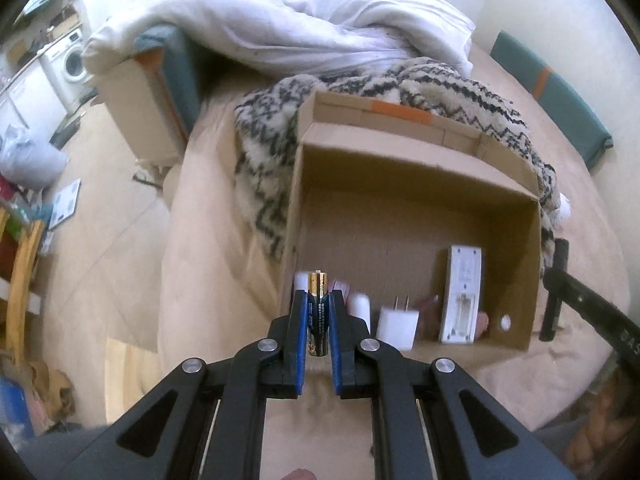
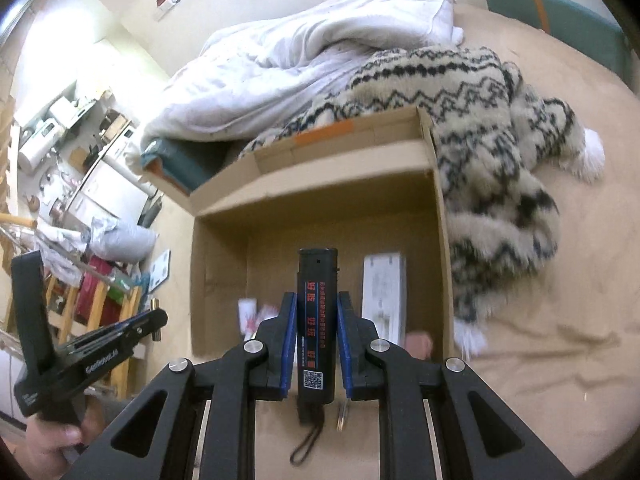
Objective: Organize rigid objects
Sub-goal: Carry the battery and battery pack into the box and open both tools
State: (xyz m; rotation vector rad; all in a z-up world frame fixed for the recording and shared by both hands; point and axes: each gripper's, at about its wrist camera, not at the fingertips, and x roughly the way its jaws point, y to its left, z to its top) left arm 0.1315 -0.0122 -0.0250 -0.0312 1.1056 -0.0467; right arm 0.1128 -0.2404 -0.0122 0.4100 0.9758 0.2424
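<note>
An open cardboard box [image 1: 416, 168] [image 2: 320, 200] stands on the tan bedsheet. My left gripper [image 1: 319, 295] is shut on a small battery [image 1: 317, 312], held upright above the box's near left corner. My right gripper [image 2: 317, 298] is shut on a long black device [image 2: 317, 320] with red lettering and a wrist cord, above the box's near edge. Inside the box lie a white remote [image 1: 461, 294] [image 2: 383, 292], a white plug adapter [image 1: 398, 326] and small white items [image 2: 248, 312]. The left gripper [image 2: 158, 318] also shows at the left in the right wrist view, in a hand.
A fleece blanket with black zigzags [image 2: 500, 148] [image 1: 264, 152] lies behind and beside the box, a white duvet [image 2: 288, 64] [image 1: 280, 20] beyond it. The bed's edge drops to the floor at left, with wooden shelving [image 2: 92, 312] and clutter there.
</note>
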